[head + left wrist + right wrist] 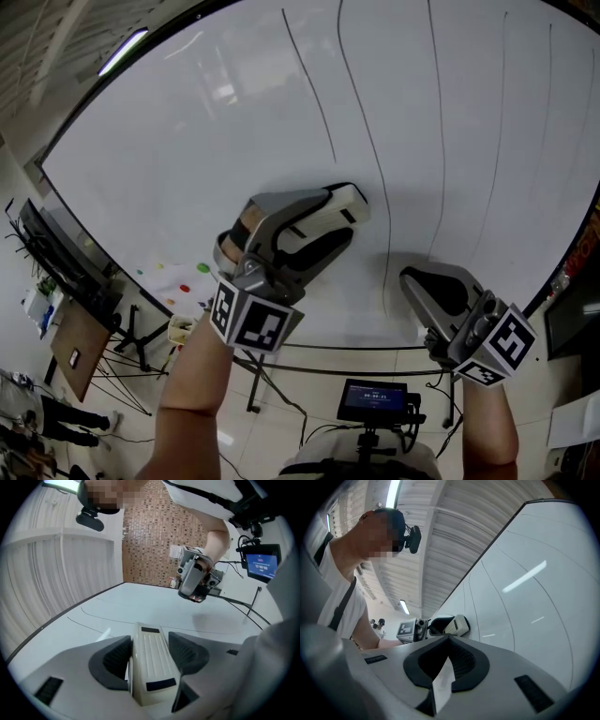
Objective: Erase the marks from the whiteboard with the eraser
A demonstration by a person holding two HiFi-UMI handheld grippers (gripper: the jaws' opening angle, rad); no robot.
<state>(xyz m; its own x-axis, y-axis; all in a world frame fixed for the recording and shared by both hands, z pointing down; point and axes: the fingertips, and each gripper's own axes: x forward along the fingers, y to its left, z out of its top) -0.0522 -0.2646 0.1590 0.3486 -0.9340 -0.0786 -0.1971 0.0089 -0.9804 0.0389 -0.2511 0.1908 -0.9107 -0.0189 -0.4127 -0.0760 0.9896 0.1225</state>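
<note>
Gloss and bare white cover the left part of the wide white whiteboard (169,141), where no marks show. Just right of that, the left gripper (328,223) is clamped on the cream-white ribbed plastic block eraser (345,199). In the left gripper view its dark pads press on the two long sides at about mid-length. The eraser's front end sits at or very near the board, close below the end of one of the thin black lines (370,150). Whether it touches the board cannot be told.

The eraser looks light and stiff, a hard shell with a softer wiping face presumably underneath. Its smooth sides could let it pivot or slide in the pads once it drags on the board. A hold across the narrow width, near the middle, seems right, with the wiping face kept flat and the pressure even.

Further right, several more lines run down the board, so most of the erasing looks undone.

At the far right the right gripper (433,286) hangs low by the board's lower edge, jaws together and holding nothing.
</note>
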